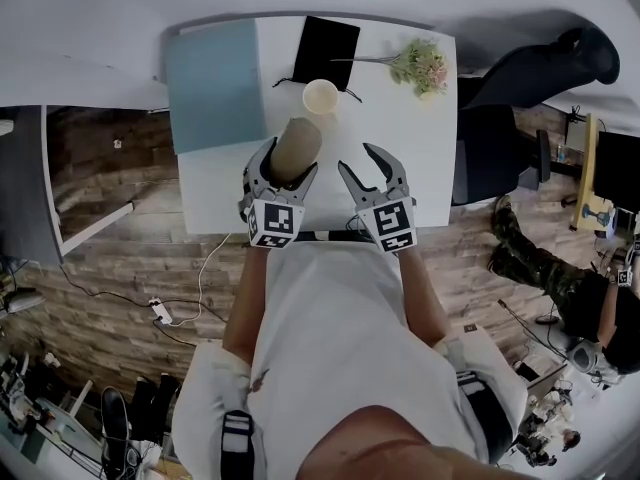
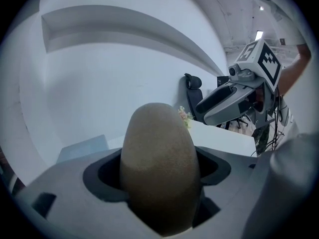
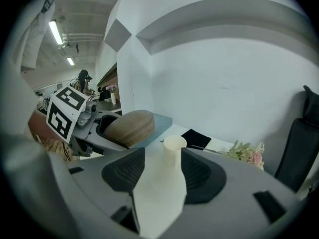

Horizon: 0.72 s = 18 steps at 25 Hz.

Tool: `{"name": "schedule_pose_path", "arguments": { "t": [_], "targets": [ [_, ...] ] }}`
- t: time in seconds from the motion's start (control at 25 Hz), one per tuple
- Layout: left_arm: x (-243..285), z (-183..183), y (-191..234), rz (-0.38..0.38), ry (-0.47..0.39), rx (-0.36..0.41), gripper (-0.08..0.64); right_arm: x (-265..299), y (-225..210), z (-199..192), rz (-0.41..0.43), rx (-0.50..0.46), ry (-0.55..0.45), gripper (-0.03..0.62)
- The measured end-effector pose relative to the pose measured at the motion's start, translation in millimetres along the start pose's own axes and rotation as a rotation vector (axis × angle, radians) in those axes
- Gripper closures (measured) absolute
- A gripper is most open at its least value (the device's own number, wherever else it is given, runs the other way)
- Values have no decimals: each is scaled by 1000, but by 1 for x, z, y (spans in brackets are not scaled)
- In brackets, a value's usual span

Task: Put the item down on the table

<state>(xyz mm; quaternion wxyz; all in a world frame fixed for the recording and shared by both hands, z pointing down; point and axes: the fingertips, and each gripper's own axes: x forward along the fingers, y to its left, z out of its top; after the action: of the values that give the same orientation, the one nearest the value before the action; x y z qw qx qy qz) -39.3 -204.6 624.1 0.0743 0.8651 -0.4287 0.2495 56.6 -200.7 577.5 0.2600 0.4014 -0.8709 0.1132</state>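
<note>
Over the near half of the white desk [image 1: 400, 138], as seen in the head view, a brown rounded item [image 1: 297, 148] is being held in the left hand-held gripper [image 1: 290, 160]. Its two jaws are being pressed against the item's flanks, and its blunt end is being pointed away from the person. The left gripper view shows the same item [image 2: 159, 168] filling the gap of that hand-held gripper [image 2: 159, 176]. It appears to be clear of the desk surface, so the set-down is judged not yet done.

The right hand-held gripper [image 1: 362, 166] is being carried just beside the left at three o'clock. Its jaws are being kept wide apart with nothing gripped. A paper cup [image 3: 174, 144], sighted through them in the right gripper view, is standing farther off on the desk.

From the item, the cup [image 1: 320, 96] is lying near at one o'clock. A black pouch [image 1: 325, 50] is lying beyond it at twelve, a flower sprig [image 1: 425, 65] at two, and a pale blue mat [image 1: 215, 83] at ten.

Hazards:
- The cup is likely to be knocked over if the item is placed too far forward.
- Rolling toward the near edge is to be expected if the rounded item is released on its side or from a height.
- Rocking is possible if it is landed half on the mat's border.
</note>
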Motion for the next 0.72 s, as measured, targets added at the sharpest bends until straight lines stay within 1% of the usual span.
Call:
{"name": "schedule_pose_path", "arguments": {
  "t": [0.44, 0.72],
  "targets": [
    [17, -28, -23, -71, 78, 21, 158, 11, 7, -32, 26, 20, 71, 360],
    [24, -42, -32, -94, 113, 25, 158, 15, 11, -50, 41, 27, 109, 359]
  ]
}}
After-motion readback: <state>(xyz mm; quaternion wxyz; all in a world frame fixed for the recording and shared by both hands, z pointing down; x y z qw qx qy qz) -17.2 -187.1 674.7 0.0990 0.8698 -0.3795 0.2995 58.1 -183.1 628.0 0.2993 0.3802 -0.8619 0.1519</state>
